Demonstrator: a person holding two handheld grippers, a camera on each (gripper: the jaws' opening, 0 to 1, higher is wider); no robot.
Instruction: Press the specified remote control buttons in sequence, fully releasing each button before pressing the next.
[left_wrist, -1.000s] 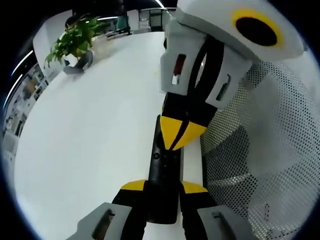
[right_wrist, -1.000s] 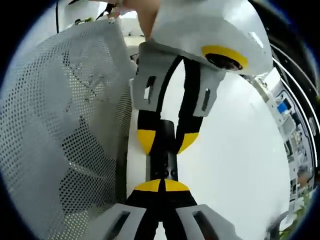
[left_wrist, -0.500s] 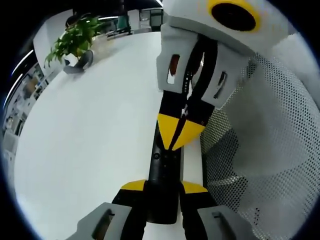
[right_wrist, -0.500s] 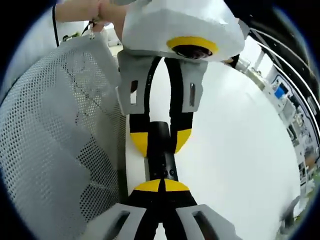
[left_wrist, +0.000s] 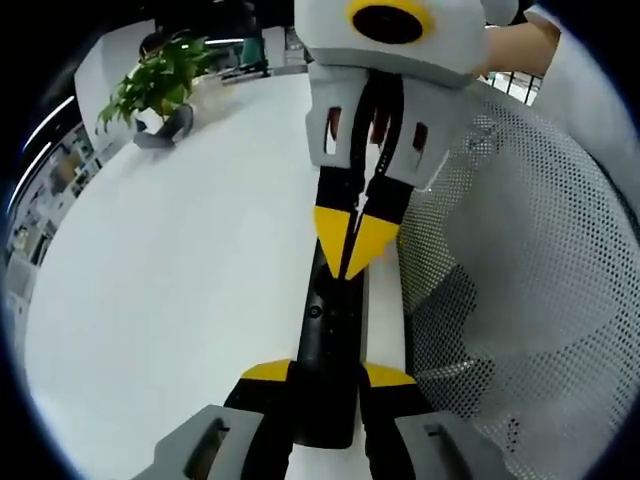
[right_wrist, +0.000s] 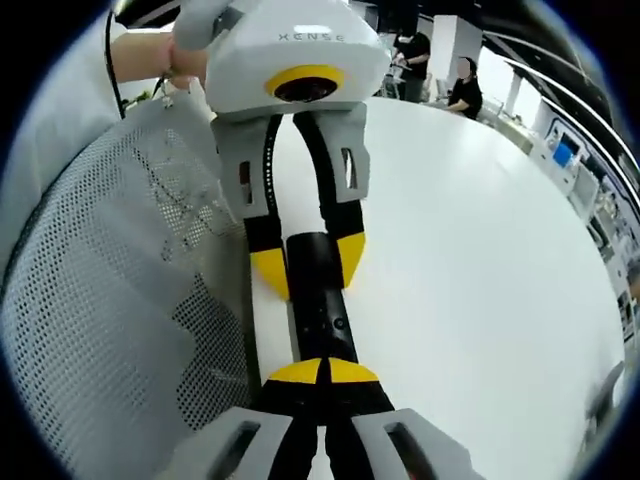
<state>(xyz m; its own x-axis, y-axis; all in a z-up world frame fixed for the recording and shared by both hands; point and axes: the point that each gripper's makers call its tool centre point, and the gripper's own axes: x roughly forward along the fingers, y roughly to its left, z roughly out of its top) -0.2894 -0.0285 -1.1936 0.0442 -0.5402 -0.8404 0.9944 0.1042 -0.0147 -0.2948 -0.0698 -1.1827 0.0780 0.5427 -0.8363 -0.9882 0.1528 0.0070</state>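
L gripper (left_wrist: 325, 378) is clamping the near end of the black remote control (left_wrist: 330, 345), yellow-tipped jaws sitting tight on both sides of it. In the right gripper view the same L gripper (right_wrist: 305, 262) is coming in from the top, jaws either side of the remote (right_wrist: 318, 305), which is lying lengthwise btwn the two grippers above the white surface (right_wrist: 470, 260).

R gripper (right_wrist: 322, 372) is clenched, yellow tips meeting w/ no gap visible, pressing down on the remote's top face near its buttons. In the left gripper view the R gripper (left_wrist: 352, 245) is pointing down from the top, tips pinched together and touching the remote's far half; a small round button (left_wrist: 315, 311) is showing just below those tips. Can't tell exactly which button the tips are on.

Remote is running along the edge of the surface (left_wrist: 180, 290), right beside a white perforated mesh panel (left_wrist: 520, 280), prob. a chair back; same mesh (right_wrist: 110, 300) is taking up the left of the right gripper view. A hand (right_wrist: 185, 55) is showing behind the L gripper's body.

Far across the surface a potted green plant (left_wrist: 155, 85) is standing. People (right_wrist: 440, 75) are sitting at the far side of the surface in the right gripper view.
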